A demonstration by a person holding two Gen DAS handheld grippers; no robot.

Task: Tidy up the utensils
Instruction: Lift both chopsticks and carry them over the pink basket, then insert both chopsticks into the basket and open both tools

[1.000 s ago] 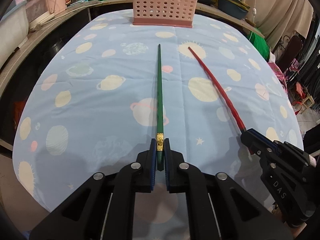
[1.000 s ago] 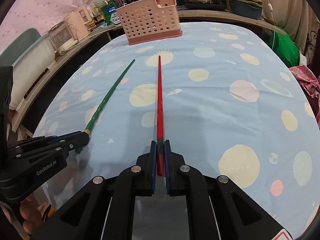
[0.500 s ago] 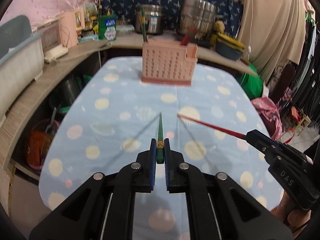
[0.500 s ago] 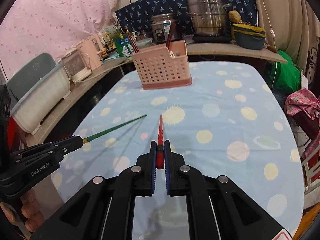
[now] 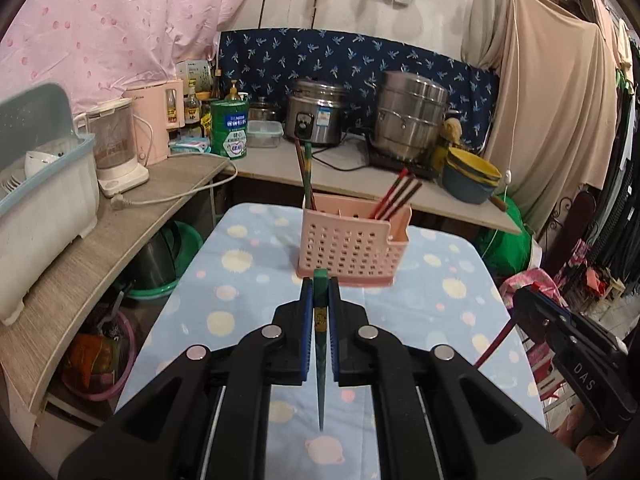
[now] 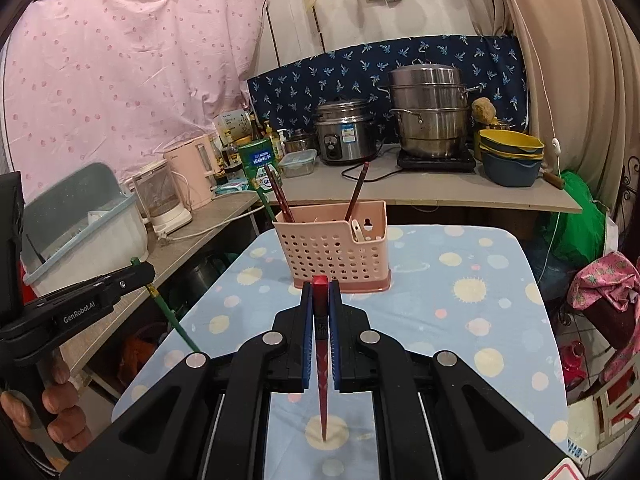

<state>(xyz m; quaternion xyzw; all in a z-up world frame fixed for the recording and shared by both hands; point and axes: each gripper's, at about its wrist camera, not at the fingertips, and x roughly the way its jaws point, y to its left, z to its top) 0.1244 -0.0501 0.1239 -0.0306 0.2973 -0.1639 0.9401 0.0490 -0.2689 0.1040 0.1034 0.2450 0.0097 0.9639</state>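
My left gripper (image 5: 320, 292) is shut on a green chopstick (image 5: 320, 344) that hangs tip down above the table. My right gripper (image 6: 320, 296) is shut on a red chopstick (image 6: 321, 360), also tip down. The pink perforated utensil basket (image 5: 352, 248) stands at the table's far end, ahead of both grippers; it also shows in the right wrist view (image 6: 332, 248). It holds a green and a brown chopstick on its left and several red ones on its right. The right gripper (image 5: 560, 332) shows at the right of the left wrist view, the left gripper (image 6: 100, 292) at the left of the right wrist view.
The table has a blue cloth with planets (image 5: 248, 280). A counter to the left carries a dish rack (image 5: 44, 184), a blender jug (image 5: 116, 148) and a power cord. Behind stand a rice cooker (image 5: 316, 112), a steel steamer pot (image 5: 412, 116) and stacked bowls (image 5: 472, 176).
Both grippers have lifted their chopsticks off the table and swung them from lying flat to hanging tip down, and both have risen and face the basket.
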